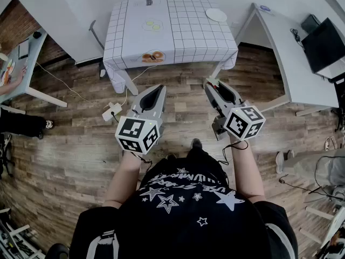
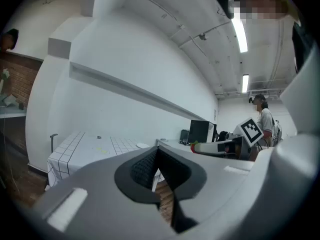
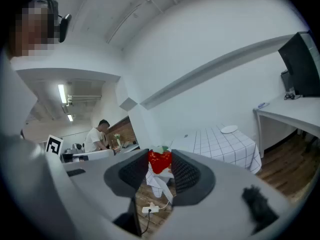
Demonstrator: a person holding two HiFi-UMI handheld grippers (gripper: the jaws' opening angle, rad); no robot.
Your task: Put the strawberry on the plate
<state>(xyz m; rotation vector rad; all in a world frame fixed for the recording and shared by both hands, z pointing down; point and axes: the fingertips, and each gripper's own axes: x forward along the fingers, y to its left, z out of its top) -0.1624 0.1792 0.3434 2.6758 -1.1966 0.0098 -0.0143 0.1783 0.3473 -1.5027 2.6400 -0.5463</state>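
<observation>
The right gripper [image 3: 160, 154] has the strawberry [image 3: 159, 163] pinched at its jaw tips, roughly level, probably so it won't slip on the carry. The plate [image 1: 216, 14] sits well off on the checked table [image 1: 178, 34]. The left gripper [image 2: 157, 151] is closed on nothing, just idle

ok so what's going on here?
A person stands back from the checked table, a gripper in each hand. The right gripper has its jaws closed on the strawberry, held up in the air. The left gripper is empty, jaws together. The white plate sits near the table's far right corner with nothing on it, so the strawberry is not placed yet.
</observation>
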